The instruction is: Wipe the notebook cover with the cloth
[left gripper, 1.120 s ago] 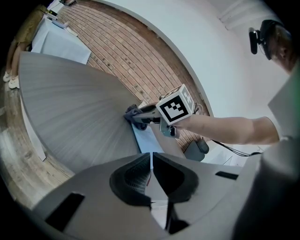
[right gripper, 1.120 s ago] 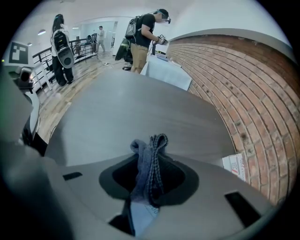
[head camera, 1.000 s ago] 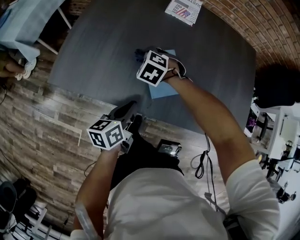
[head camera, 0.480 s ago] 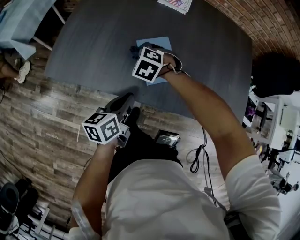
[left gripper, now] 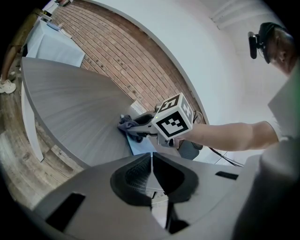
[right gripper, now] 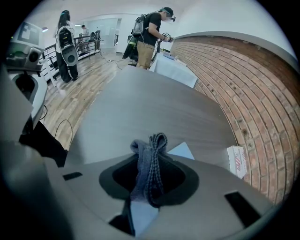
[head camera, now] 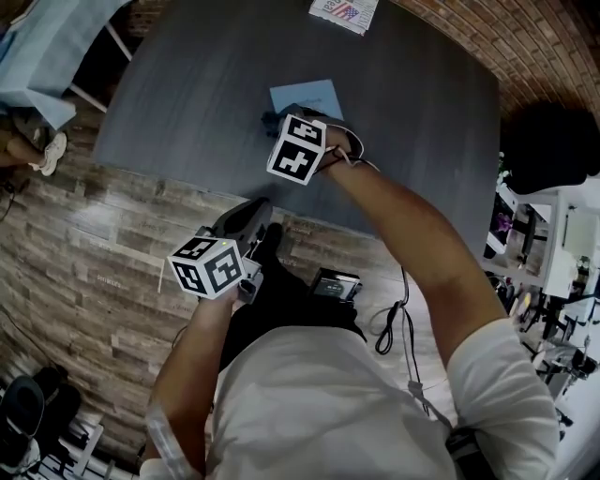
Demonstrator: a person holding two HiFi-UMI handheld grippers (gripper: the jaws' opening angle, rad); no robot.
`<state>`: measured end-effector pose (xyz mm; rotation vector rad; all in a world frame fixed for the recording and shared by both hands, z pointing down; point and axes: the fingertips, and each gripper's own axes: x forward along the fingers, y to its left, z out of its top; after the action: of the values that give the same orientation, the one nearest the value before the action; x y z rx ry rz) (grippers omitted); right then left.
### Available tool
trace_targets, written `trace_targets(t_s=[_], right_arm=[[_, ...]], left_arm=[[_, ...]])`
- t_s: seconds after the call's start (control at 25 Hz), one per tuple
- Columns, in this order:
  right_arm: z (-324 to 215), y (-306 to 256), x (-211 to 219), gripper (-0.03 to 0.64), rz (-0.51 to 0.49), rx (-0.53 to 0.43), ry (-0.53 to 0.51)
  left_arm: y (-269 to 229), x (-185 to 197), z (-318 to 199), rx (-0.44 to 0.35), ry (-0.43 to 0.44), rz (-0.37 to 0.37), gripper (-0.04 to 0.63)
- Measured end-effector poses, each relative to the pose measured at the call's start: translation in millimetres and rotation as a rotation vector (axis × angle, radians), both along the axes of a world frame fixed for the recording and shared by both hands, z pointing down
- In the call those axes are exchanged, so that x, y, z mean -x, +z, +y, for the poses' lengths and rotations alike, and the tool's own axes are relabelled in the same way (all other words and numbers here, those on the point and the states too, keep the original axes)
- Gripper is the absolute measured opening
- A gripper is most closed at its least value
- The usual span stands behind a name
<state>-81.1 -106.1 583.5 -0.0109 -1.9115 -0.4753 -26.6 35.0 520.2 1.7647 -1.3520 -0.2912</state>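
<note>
A light blue notebook lies flat on the dark grey table. My right gripper is shut on a dark grey-blue cloth, which bunches between its jaws at the notebook's near edge. The same cloth and notebook show in the left gripper view, under the right gripper's marker cube. A blue corner of the notebook peeks past the right jaws. My left gripper hangs off the table's near edge over the floor, jaws together and holding nothing.
A white box with red and blue print lies at the table's far edge. A table with a light blue cover stands at the far left. Wooden floor lies below, with a black device and cables. People stand in the room.
My right gripper with the cloth has slid back toward the notebook's near edge, uncovering more of the blue cover. The left gripper has barely moved.
</note>
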Motion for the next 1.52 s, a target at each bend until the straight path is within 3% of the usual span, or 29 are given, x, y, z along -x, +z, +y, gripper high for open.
trace_targets(t_s=[1.52], right_arm=[[88, -10, -75, 0.112, -0.006, 0.083, 0.064]], left_arm=[[-20, -21, 66, -0.038, 0.028, -0.032, 0.009]])
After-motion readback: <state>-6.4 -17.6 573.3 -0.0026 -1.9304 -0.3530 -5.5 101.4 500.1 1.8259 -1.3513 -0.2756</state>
